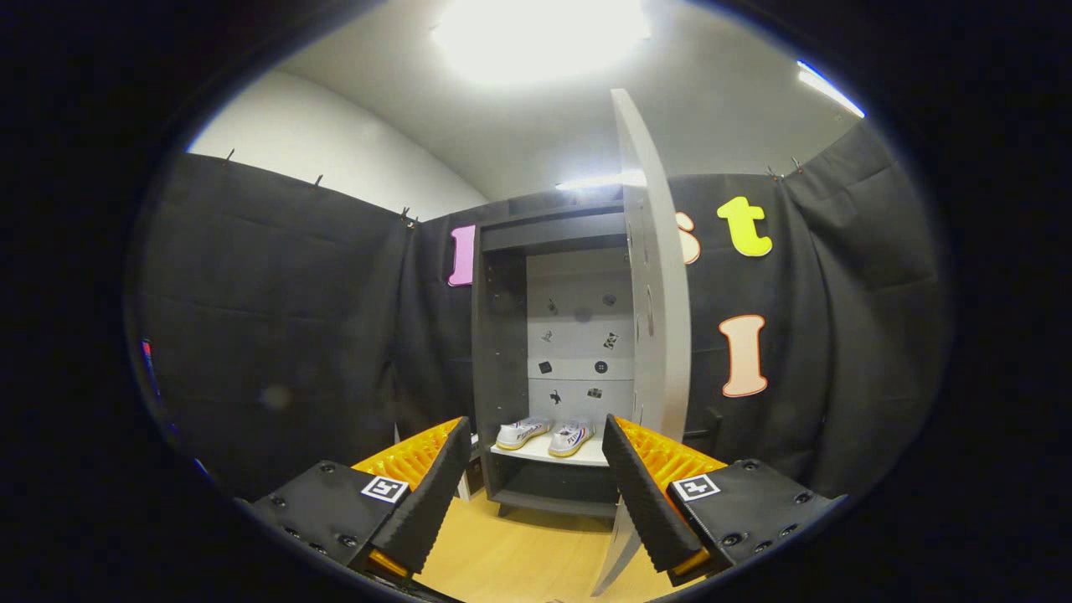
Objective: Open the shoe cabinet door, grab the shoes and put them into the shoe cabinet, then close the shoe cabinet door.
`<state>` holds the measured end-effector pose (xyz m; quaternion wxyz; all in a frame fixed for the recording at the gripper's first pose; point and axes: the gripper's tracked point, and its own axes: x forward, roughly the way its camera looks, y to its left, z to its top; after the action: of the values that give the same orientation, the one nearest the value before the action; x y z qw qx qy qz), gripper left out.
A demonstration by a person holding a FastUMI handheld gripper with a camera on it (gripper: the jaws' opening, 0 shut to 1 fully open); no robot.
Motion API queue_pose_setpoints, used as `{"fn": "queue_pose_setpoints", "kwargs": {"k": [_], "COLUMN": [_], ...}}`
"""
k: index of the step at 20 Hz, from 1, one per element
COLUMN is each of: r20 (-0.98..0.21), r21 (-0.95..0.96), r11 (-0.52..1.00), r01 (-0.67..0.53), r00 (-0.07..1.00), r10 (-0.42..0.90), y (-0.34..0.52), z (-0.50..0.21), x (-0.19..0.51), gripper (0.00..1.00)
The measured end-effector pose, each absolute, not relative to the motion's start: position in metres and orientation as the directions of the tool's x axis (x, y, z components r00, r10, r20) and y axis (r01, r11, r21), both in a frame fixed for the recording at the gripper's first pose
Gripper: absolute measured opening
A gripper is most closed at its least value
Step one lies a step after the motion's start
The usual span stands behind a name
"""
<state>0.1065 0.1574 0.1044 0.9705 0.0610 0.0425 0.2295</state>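
Pale wooden floor (519,553) runs forward beneath the gripper (536,481), whose fingers stand spread wide apart with nothing held between them. Just beside the right finger, the cabinet door (657,335) stands swung open, seen nearly edge-on. Beyond the fingers is the dark shoe cabinet (502,335), set against the black cloth wall (276,335). A pair of white shoes (546,435) sits side by side on its light shelf (544,455), toes pointing outward. Small stickers dot the cabinet's pale back panel (578,327).
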Motion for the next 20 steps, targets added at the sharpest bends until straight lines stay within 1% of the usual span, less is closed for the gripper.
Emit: {"fn": "queue_pose_setpoints", "kwargs": {"k": [2, 6, 13, 16, 20], "r20": [-0.064, -0.099, -0.128, -0.15, -0.173], "r21": [0.164, 0.177, 0.251, 0.275, 0.284], "r11": [0.871, 0.872, 0.866, 0.845, 0.801], "r01": [-0.464, -0.457, -0.433, -0.459, -0.528], "r00": [0.876, 0.873, 0.872, 0.848, 0.793], "r10": [0.478, 0.478, 0.473, 0.509, 0.584], "y": [0.139, 0.094, 0.039, 0.035, 0.047], "z": [0.103, 0.087, 0.055, 0.039, 0.021], "x": [0.103, 0.108, 0.142, 0.157, 0.171], "gripper": [0.98, 0.98, 0.98, 0.98, 0.98]}}
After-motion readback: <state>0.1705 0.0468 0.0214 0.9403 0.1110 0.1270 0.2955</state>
